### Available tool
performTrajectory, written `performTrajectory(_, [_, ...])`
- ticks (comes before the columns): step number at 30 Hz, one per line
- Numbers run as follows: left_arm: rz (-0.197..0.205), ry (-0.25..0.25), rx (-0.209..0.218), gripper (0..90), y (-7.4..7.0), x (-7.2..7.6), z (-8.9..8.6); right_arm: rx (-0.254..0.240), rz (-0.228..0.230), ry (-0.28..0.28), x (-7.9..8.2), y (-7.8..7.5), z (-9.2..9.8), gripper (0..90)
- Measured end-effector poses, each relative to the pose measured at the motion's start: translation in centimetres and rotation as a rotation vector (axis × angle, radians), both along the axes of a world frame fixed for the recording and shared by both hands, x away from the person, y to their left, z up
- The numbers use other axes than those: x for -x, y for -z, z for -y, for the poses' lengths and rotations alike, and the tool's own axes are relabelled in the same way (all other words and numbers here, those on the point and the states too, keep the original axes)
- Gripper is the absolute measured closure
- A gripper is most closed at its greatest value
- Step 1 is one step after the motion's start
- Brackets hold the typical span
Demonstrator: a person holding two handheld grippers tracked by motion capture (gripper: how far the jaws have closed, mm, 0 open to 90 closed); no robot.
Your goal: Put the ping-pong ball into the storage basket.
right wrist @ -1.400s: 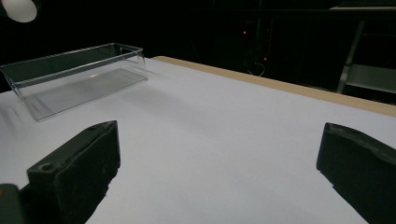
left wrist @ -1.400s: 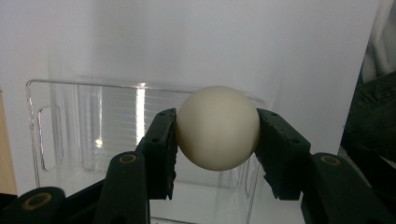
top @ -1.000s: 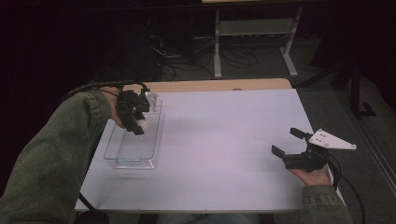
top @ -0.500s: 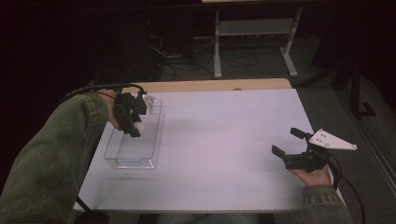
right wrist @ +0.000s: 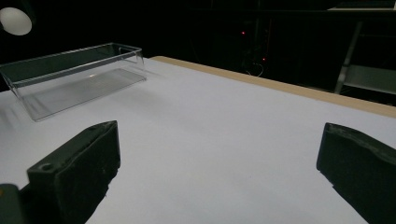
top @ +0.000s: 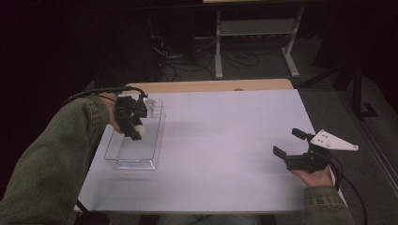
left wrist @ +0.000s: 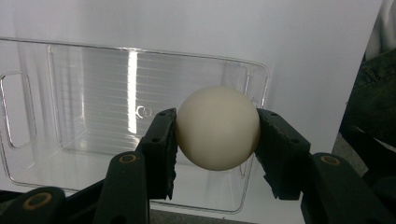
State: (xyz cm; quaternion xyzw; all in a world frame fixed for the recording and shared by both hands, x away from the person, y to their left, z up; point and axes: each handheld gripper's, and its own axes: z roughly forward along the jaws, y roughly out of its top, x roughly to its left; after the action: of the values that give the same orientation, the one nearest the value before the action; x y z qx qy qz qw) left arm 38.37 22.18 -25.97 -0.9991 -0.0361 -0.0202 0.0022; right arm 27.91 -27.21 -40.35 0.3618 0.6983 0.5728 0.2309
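I have the left gripper (left wrist: 217, 128) clenched on a white ball (left wrist: 217, 128), one black jaw pressing on each side of it. In the high view the left gripper (top: 136, 133) hangs over the clear plastic bin (top: 123, 161), so the ball (top: 140, 131) sits in the air above the bin's open top rather than on its floor. From the left gripper view I look straight down past the ball into the bin (left wrist: 93, 84), which has ribbed walls, a cut-out handle at one end, and nothing lying inside it.

The bin stands on the white counter (top: 220, 140) close to its left edge, its long side running along that edge, reaching toward the far left corner.

My right gripper (top: 290, 145) is released, jaws spread wide with nothing between them. It rests near the counter's right edge, toward the near corner, well apart from the bin. In the right gripper view the two jaws frame bare counter (right wrist: 224, 140), with the bin (right wrist: 70, 77) far off and the ball (right wrist: 15, 21) held above it.
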Motion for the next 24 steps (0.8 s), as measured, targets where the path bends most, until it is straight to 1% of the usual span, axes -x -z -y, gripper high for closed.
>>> performTrajectory(6, [-0.004,0.012,0.003,50.9,0.5,0.1,0.0,0.001,-0.002,0.0,0.0,0.0,0.0,0.0])
performTrajectory(10, [-0.011,0.011,0.003,50.9,1.0,0.1,0.0,0.001,0.001,0.0,0.0,0.0,0.0,0.0])
performTrajectory(17, [-0.017,0.015,0.016,50.9,1.6,0.1,-0.1,0.001,0.002,0.001,0.0,0.0,0.0,0.0])
performTrajectory(24, [-0.023,0.014,0.01,50.9,2.5,0.2,-0.3,0.001,0.0,0.001,0.0,0.0,0.0,0.0])
